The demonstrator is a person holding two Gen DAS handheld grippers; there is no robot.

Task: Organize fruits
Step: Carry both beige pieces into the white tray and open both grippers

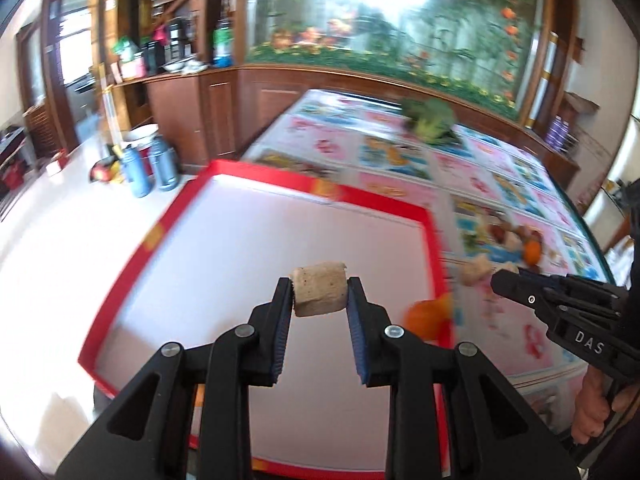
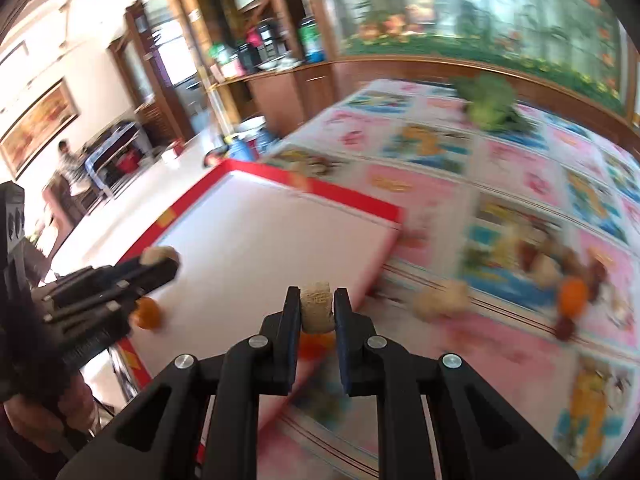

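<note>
The left claw [image 1: 320,292] grips a beige chunk [image 1: 319,294] across its short sides, long axis lying crosswise between the blue pads, held above the white floor of the red-rimmed tray [image 1: 280,220]. The right claw [image 2: 317,308] likewise clamps a smaller beige piece [image 2: 317,306], hanging over the tray's near right edge, with something orange [image 2: 316,346] blurred just beneath it. An orange fruit [image 2: 147,312] sits in the tray near the left claw; what lies under the right claw may be a second one, though blur keeps me from telling.

From here the tray lies directly below the left claw and below-left of the right, so the left hand looks nearer to a drop; most of the tray floor is bare, offering wide room, with the red rim as the only edge to clear.

Further out on the patterned counter [image 2: 500,184], a loose beige lump [image 2: 442,300] and a cluster of mixed fruit [image 2: 568,280] remain unsorted to the right, nearer the right hand. A head of broccoli [image 1: 430,120] rests far back.
</note>
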